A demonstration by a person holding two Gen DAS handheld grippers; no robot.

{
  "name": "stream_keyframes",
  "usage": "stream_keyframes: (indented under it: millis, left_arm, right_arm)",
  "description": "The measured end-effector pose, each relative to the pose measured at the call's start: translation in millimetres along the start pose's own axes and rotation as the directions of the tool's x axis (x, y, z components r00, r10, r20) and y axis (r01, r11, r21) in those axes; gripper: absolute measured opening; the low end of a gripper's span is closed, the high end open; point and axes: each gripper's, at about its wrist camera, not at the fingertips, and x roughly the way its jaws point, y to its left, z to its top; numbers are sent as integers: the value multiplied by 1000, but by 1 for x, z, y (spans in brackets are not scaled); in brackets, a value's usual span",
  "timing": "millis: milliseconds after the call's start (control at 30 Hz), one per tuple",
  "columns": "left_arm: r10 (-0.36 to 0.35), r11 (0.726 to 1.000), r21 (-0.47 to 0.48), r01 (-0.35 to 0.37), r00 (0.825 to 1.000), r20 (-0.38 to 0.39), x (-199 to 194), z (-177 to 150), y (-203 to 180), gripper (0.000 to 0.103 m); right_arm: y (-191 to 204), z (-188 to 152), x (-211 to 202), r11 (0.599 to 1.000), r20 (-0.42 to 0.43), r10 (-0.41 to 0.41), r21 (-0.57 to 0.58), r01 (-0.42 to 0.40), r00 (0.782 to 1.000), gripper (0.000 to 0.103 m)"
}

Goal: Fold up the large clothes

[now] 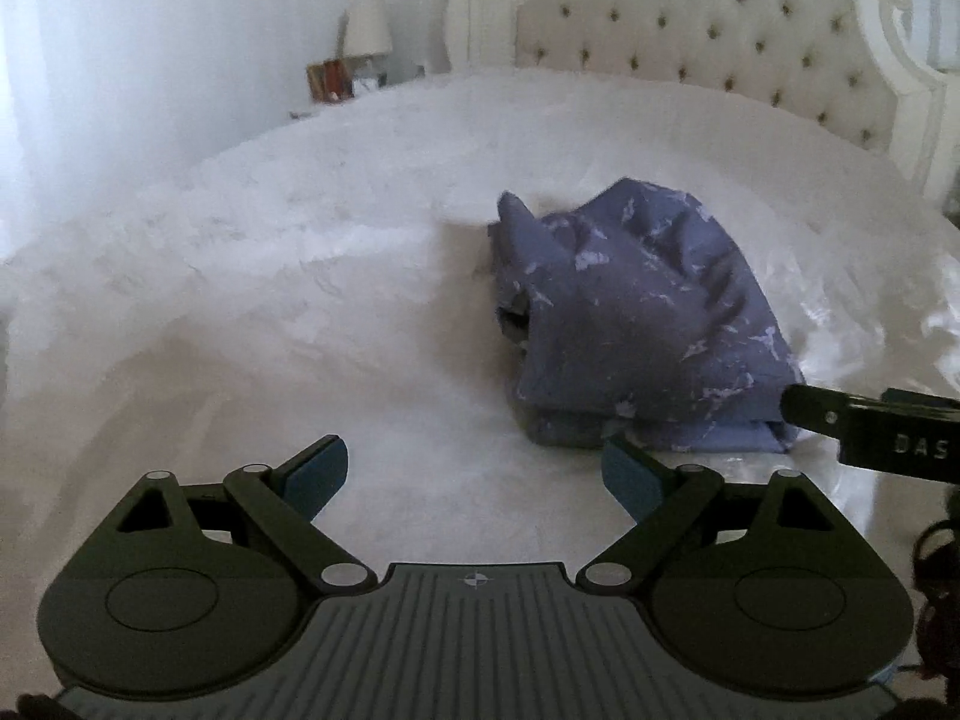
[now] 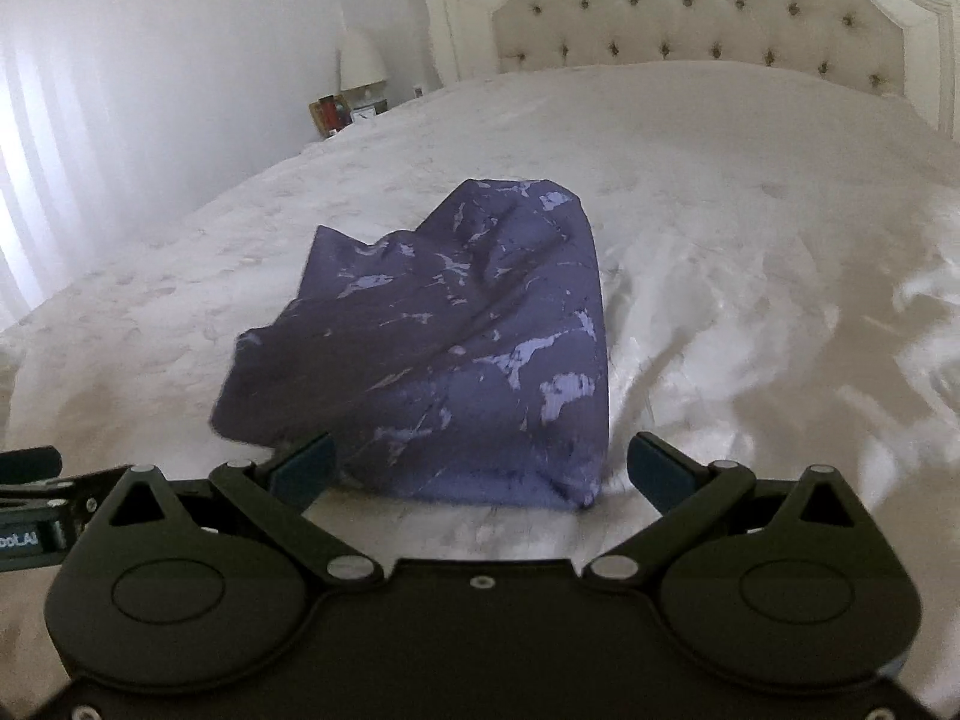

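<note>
A purple garment (image 1: 636, 324) with pale splashes lies folded into a thick bundle on the white bed (image 1: 300, 300); the right wrist view shows the same garment (image 2: 456, 360) straight ahead. My left gripper (image 1: 474, 477) hangs open above the sheet, just short of the bundle's near left corner, nothing between its blue pads (image 1: 318, 474). My right gripper (image 2: 480, 471) is open too, its jaws spread wide in front of the bundle's near edge without pressing on it. The right gripper's black body (image 1: 870, 426) pokes in at the right of the left wrist view.
A tufted cream headboard (image 2: 690, 18) closes the far end of the bed. A nightstand with a white lamp (image 2: 360, 63) and small items stands at the far left, next to bright curtains (image 2: 36, 180). The sheet (image 2: 780, 330) is wrinkled on the right.
</note>
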Motion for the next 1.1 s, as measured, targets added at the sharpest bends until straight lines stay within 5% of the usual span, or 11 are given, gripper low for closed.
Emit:
stream_keyframes:
  millis: [633, 1100]
  left_arm:
    - [-19, 997, -76, 17, 999, -28, -52, -26, -2, 92]
    - [-24, 998, -59, 21, 998, -61, -62, -43, -8, 92]
  right_arm:
    - [12, -33, -92, 990, 33, -139, -6, 140, 990, 102]
    - [26, -45, -98, 995, 25, -98, -31, 99, 995, 102]
